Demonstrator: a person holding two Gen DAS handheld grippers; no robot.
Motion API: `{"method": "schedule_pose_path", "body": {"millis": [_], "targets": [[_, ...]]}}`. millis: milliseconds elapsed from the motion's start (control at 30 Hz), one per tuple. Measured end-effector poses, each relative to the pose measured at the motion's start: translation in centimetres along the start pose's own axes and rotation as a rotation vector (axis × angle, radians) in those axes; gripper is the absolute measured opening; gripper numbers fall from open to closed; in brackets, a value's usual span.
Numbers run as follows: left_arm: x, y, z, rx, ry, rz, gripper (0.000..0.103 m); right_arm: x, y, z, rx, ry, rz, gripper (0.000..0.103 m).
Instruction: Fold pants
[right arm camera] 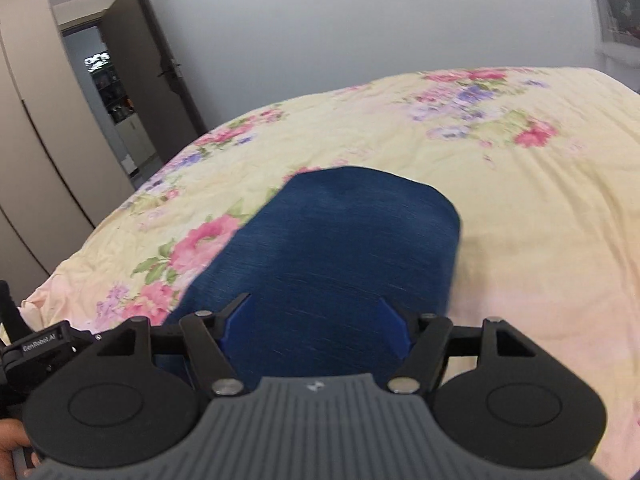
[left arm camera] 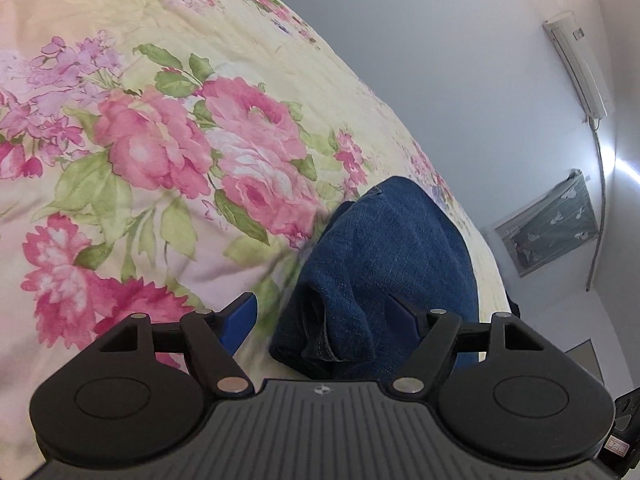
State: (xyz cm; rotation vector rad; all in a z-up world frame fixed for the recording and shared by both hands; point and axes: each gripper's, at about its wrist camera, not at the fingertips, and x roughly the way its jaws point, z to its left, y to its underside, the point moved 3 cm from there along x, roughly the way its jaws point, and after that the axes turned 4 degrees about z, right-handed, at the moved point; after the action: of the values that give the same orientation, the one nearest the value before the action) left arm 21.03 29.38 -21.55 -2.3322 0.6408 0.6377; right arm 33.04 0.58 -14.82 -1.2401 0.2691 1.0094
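Dark blue denim pants [right arm camera: 344, 248], already folded to a compact stack, lie on the bed's floral bedspread [right arm camera: 520, 208] (cream w/ pink + purple flowers).

L wrist view: left tongs [left arm camera: 322, 312] wide open, gripping nothing. Pants [left arm camera: 384, 264] sit directly ahead and slightly R of tong centre; near folded edge shows layered folds between the two blue finger pads [left arm camera: 242, 318]. R pad overlaps the denim; cannot tell if it touches. L pad is over bare bedspread [left arm camera: 160, 152], apart from the cloth. Past the tongs, far R: wall-mounted AC unit [left arm camera: 580, 68] and a covered window [left arm camera: 552, 224].

R wrist view: right tongs [right arm camera: 316, 318] also spread open, nothing clamped. Pants fill the space straight ahead, running from between the pads out to a rounded far edge. Both blue pads [right arm camera: 236, 320] sit over the denim's near end; contact not clear, frame a bit blurred. Bedspread extends on both sides and beyond the pants. Far L of tongs: wardrobe [right arm camera: 36, 152] and open doorway [right arm camera: 116, 96]. Bit of the person's hand [right arm camera: 12, 446] at bottom L corner.
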Motion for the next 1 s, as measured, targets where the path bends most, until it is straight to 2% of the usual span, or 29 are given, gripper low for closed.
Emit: {"method": "schedule_pose_path", "body": {"millis": [67, 133, 167, 200, 233, 267, 300, 333, 400, 500, 533, 567, 600, 633, 667, 733, 833, 900, 1000], "targets": [[1.0, 0.0, -0.2, 0.017, -0.016, 0.022, 0.085, 0.4, 0.9, -1.8, 0.043, -0.002, 0.037, 0.068], [1.7, -0.2, -0.4, 0.030, -0.033, 0.035, 0.085, 1.8, 1.8, -3.5, 0.140, -0.049, 0.086, 0.070], [2.1, -0.3, -0.5, 0.033, -0.038, 0.045, 0.084, 2.8, 2.2, -4.2, 0.197, -0.078, 0.104, 0.074], [2.4, -0.4, -0.6, 0.035, -0.028, 0.057, 0.068, 3.9, 2.7, -4.9, 0.263, -0.120, 0.127, 0.079], [2.5, -0.4, -0.8, 0.037, 0.004, 0.071, 0.049, 4.4, 3.0, -5.6, 0.314, -0.155, 0.136, 0.079], [2.5, -0.4, -1.0, 0.031, 0.035, 0.077, 0.022, 4.8, 3.3, -6.3, 0.344, -0.182, 0.143, 0.078], [2.2, -0.4, -1.0, 0.024, 0.057, 0.066, 0.021, 5.0, 3.2, -6.7, 0.344, -0.195, 0.147, 0.070], [1.9, -0.4, -1.0, 0.008, 0.086, 0.059, 0.020, 4.8, 3.0, -7.2, 0.340, -0.215, 0.152, 0.055], [1.1, -0.1, -0.5, -0.069, 0.174, 0.055, 0.019, 4.0, 2.3, -8.6, 0.374, -0.290, 0.155, 0.039], [0.2, 0.7, 0.4, -0.181, 0.301, 0.040, 0.019, 2.7, 1.5, -10.4, 0.414, -0.351, 0.137, 0.033], [0.4, 1.1, 0.6, -0.186, 0.284, 0.047, 0.019, 2.6, 1.6, -11.0, 0.432, -0.366, 0.136, 0.033], [0.9, 1.5, 0.6, -0.165, 0.213, 0.065, 0.020, 2.8, 1.7, -11.3, 0.442, -0.375, 0.141, 0.034], [1.8, 1.8, 0.7, -0.125, 0.109, 0.095, 0.023, 3.3, 2.0, -11.4, 0.443, -0.368, 0.154, 0.035], [2.6, 2.1, 0.8, -0.087, 0.020, 0.121, 0.025, 4.1, 2.6, -11.2, 0.426, -0.340, 0.179, 0.039], [3.2, 2.4, 0.9, -0.062, -0.033, 0.133, 0.027, 4.8, 3.2, -11.0, 0.395, -0.309, 0.206, 0.042], [3.2, 2.6, 0.7, -0.036, -0.055, 0.132, 0.031, 5.1, 3.8, -10.6, 0.328, -0.256, 0.224, 0.059], [2.2, 2.2, -0.4, 0.048, -0.112, 0.117, 0.044, 3.7, 3.5, -10.3, 0.283, -0.231, 0.171, 0.060], [1.2, 1.9, -1.2, 0.126, -0.178, 0.074, 0.052, 2.5, 2.8, -10.0, 0.245, -0.181, 0.116, 0.060], [0.1, 0.9, -2.6, 0.200, -0.259, -0.013, 0.052, 1.4, 1.0, -8.8, 0.152, -0.079, 0.016, 0.060]]}}
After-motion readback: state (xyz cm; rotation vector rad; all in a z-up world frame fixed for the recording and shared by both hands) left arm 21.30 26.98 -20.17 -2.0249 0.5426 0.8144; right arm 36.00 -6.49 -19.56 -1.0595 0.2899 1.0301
